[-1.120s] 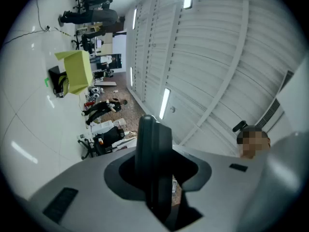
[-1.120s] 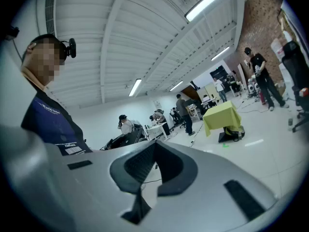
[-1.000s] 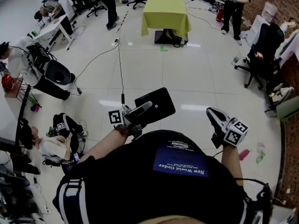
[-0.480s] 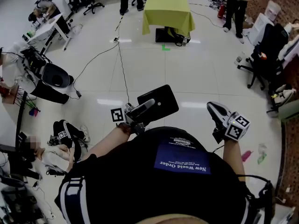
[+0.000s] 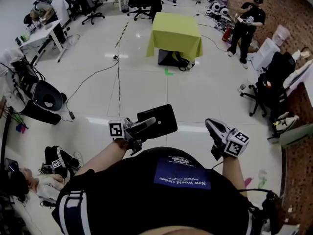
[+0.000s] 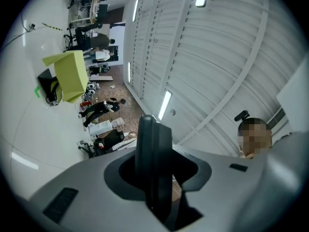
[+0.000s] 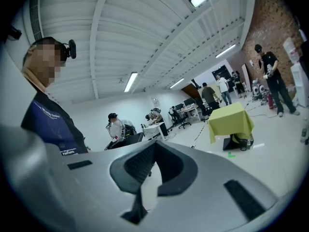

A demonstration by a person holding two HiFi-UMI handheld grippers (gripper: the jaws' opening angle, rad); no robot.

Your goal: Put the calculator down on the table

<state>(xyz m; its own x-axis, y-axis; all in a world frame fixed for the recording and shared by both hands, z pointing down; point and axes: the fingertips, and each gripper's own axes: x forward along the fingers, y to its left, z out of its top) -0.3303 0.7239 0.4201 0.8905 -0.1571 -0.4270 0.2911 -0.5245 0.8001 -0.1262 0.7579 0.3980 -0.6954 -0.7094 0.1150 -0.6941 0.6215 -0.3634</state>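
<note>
The calculator point(image 5: 159, 119), a flat black slab, is held out over the floor with my left gripper point(image 5: 145, 125) shut on its near edge. In the left gripper view the calculator point(image 6: 153, 162) stands edge-on between the jaws. My right gripper point(image 5: 215, 129) is at the right at about the same height, its jaws together with nothing in them. The table point(image 5: 175, 31), draped in a yellow-green cloth, stands well ahead across the white floor. That table is also in the left gripper view point(image 6: 70, 74) and the right gripper view point(image 7: 231, 120).
A cable point(image 5: 118, 82) runs along the floor toward me. A green tape mark point(image 5: 168, 72) lies just before the table. A person point(image 5: 244, 26) stands to the table's right near office chairs point(image 5: 266, 84). Someone sits on the floor point(image 5: 46, 180) at my left.
The room has slid down the head view and the table looks closer. Both grippers have come along with me. The calculator stays in the left gripper's grip.
</note>
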